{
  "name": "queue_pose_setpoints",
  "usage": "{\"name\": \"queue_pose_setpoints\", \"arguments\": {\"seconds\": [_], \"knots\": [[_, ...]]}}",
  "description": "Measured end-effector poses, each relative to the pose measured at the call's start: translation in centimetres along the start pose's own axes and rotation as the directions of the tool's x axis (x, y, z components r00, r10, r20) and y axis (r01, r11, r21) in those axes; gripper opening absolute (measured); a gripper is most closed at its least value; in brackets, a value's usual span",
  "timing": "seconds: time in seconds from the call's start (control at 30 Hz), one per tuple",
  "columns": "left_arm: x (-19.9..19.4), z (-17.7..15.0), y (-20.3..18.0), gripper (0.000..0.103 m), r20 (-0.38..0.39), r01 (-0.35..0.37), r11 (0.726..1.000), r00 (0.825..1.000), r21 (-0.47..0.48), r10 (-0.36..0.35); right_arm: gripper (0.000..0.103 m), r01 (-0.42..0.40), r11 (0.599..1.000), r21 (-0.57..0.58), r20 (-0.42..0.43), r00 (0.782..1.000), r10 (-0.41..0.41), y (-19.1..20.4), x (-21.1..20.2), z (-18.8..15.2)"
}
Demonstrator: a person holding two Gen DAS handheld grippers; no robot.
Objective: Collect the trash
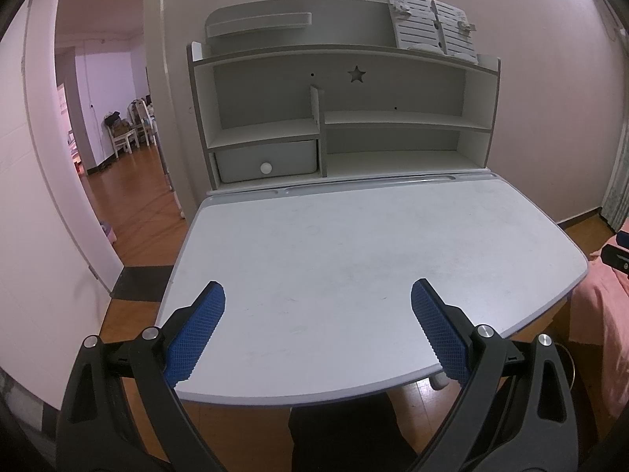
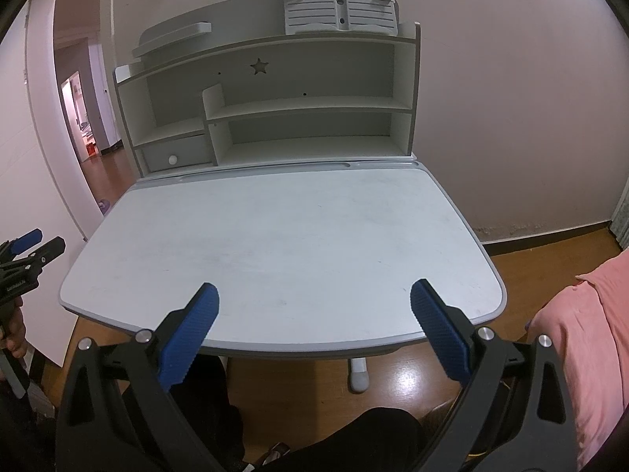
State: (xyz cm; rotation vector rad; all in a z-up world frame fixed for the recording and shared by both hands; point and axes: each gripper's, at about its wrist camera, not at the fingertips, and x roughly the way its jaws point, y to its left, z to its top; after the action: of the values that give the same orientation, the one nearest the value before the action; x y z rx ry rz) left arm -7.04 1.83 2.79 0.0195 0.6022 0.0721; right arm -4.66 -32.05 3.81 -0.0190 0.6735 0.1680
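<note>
Left wrist view: we hold the left gripper (image 1: 317, 306) above the near edge of the desk top (image 1: 354, 244), jaws spread wide, nothing between the blue pads (image 1: 196, 334). Right wrist view shows the same for the right gripper (image 2: 314, 306): jaws wide apart, empty, above the near edge.

Trash: we see none. Desk top bare in both views; shelves of the hutch (image 1: 338, 118) bare too, its drawer (image 1: 267, 159) closed. A slatted book stand (image 1: 430, 25) sits on top of the hutch. No bin or bag in frame.

Judgement: this fits either a desk already cleared of trash or one where trash lies outside both views. We cannot settle which, so we name no pick.

For any reach over the surface: keep pads level and low, and approach from the front.

Edges and room:
- Desk top has rounded front corners and a raised groove strip (image 1: 373, 181) at the back.
- Hutch blocks travel rearward.
- Pink bedding (image 2: 582, 334) lies close on the right.
- White door panel (image 1: 39, 196) and doorway on the left.
- Open wooden floor (image 2: 298, 381) below, with the person's dark-clad legs (image 2: 377, 432) there.
</note>
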Motion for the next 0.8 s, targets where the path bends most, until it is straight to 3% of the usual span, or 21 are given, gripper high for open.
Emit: {"name": "queue_pose_setpoints", "arguments": {"seconds": [0.8], "knots": [[0.07, -0.09, -0.04, 0.093, -0.003, -0.002, 1.0, 1.0, 0.003, 0.002, 0.095, -0.005, 1.0, -0.005, 0.002, 1.0, 0.005, -0.11, -0.22, 0.02]]}}
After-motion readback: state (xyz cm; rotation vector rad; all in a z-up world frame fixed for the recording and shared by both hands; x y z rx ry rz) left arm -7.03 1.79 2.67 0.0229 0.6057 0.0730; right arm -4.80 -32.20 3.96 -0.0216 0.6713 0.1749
